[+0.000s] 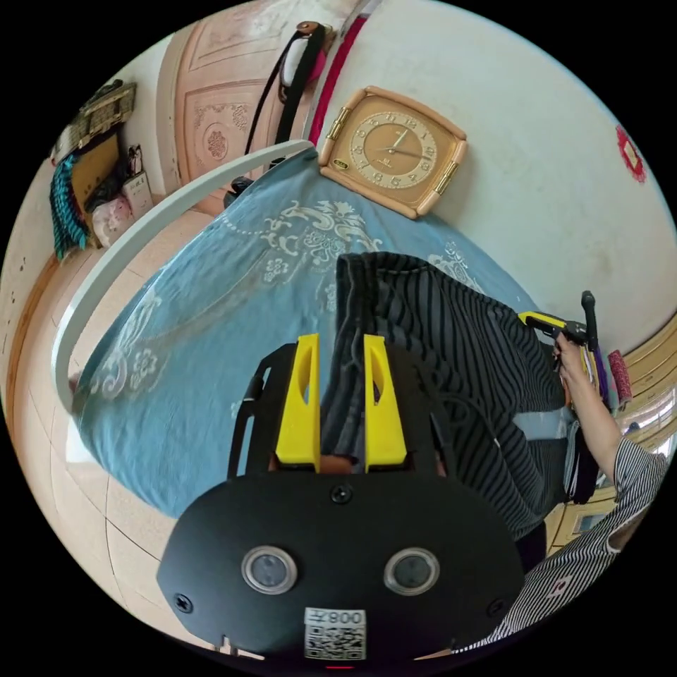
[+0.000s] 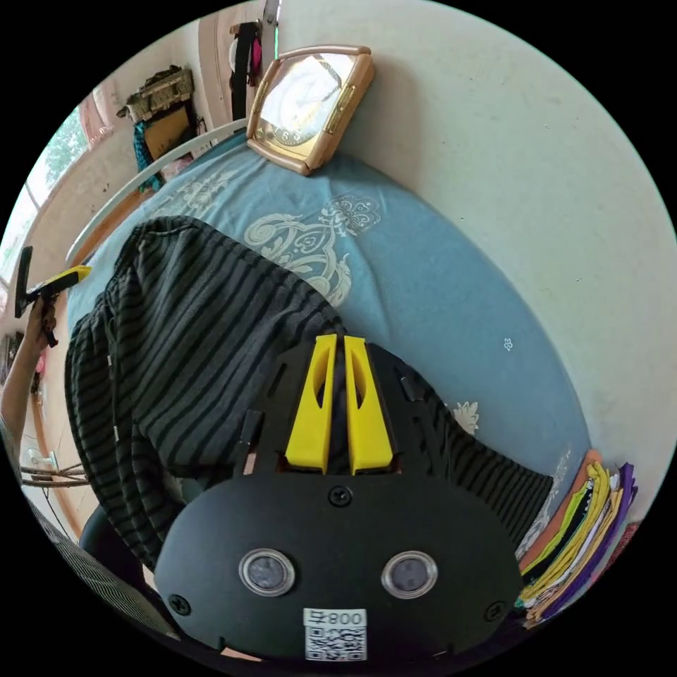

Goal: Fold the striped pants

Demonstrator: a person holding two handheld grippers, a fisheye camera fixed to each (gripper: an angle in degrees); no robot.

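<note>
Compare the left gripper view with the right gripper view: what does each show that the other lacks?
Left gripper view alone: a pink panelled door, a red ornament on the wall, and a striped sleeve.

Right gripper view alone: a stack of folded colourful cloths at the bed's edge.

Both: the striped pants on the blue bedspread, the clock against the wall, and each view's own yellow jaws closed on the pants.
</note>
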